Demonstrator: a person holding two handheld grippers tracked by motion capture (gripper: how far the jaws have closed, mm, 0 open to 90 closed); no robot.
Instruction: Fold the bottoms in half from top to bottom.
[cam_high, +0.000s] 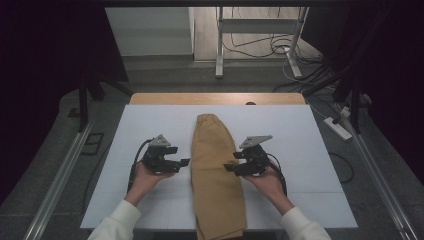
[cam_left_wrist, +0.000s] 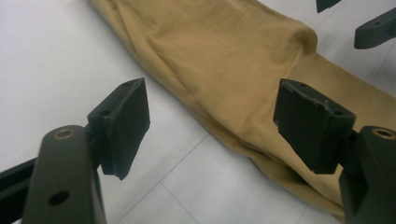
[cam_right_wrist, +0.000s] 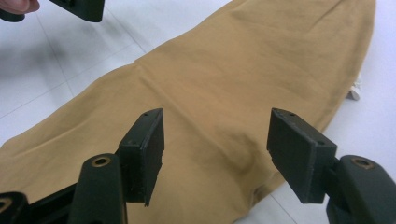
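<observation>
A mustard-yellow garment (cam_high: 215, 145), folded into a long narrow strip, lies lengthwise down the middle of the white tabletop (cam_high: 305, 150), and its near end hangs over the front edge. My left gripper (cam_high: 184, 162) stands open just left of the cloth's edge, pointing at it. From the other side my right gripper (cam_high: 229, 167) stands open, its tips over the cloth's right edge. In the left gripper view the open gripper (cam_left_wrist: 212, 119) frames the garment (cam_left_wrist: 219, 51) edge without touching it. In the right gripper view the open gripper (cam_right_wrist: 215, 144) hovers above the garment (cam_right_wrist: 243, 70).
A wooden strip (cam_high: 215, 98) borders the tabletop's far side. Beyond it stand a white frame (cam_high: 260, 30) and loose cables (cam_high: 260, 47) on the floor. A power strip (cam_high: 337, 127) lies to the right. Metal rails (cam_high: 60, 175) run along both sides. A small white tag (cam_right_wrist: 355, 91) peeks from the garment.
</observation>
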